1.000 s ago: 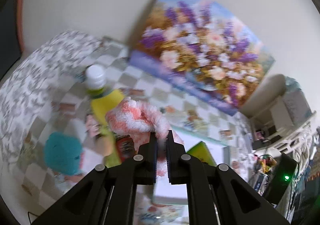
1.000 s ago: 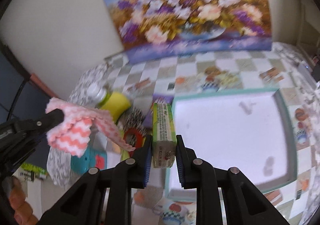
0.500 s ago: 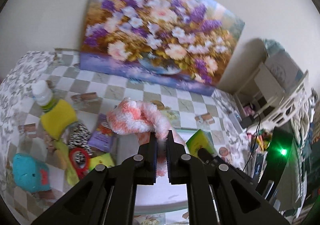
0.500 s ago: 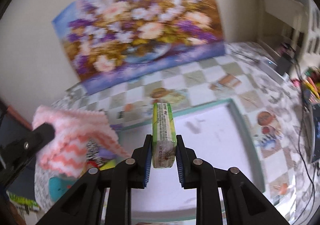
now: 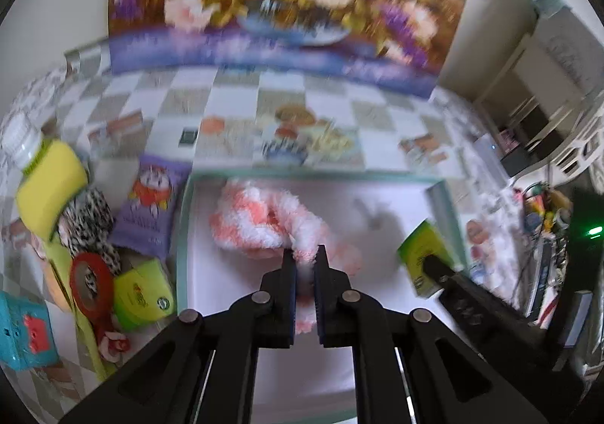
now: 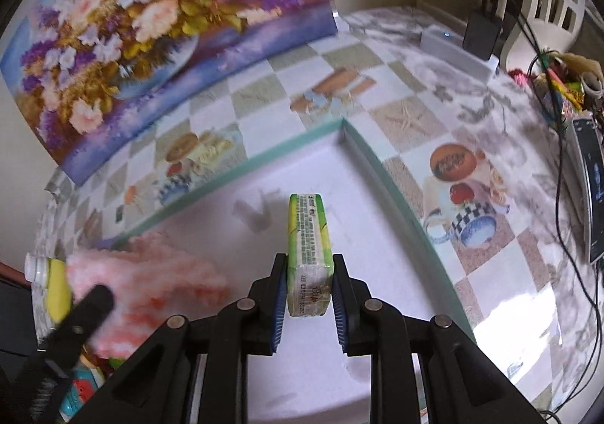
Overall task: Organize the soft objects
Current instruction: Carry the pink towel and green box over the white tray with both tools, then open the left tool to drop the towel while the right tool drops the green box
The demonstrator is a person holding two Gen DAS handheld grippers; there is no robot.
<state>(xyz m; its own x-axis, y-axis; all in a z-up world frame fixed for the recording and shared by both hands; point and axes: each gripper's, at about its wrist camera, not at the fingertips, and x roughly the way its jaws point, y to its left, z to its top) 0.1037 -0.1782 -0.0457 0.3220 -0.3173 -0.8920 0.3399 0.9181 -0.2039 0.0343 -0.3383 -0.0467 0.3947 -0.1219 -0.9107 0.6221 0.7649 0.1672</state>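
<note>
Here, green tissue pack [image 6: 309, 254] pinched in right gripper [image 6: 309, 295], long axis along the fingers.

Both tools are showing matte black, angular linkage arms with cut-out slots and round silver pivot screws. The left gripper [image 5: 305, 261] is wearing dark blue pads on its fingers; the right gripper [image 6: 309, 269] is carrying brighter blue ribbed pads [image 6: 280, 295].

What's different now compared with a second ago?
Both grippers have come down over the white tray. The left gripper carried the fluffy pink-and-white cloth from above the clutter to over the tray; the right gripper brought the green tissue pack lower. Both grips stayed shut; the clutter stayed put.
</note>
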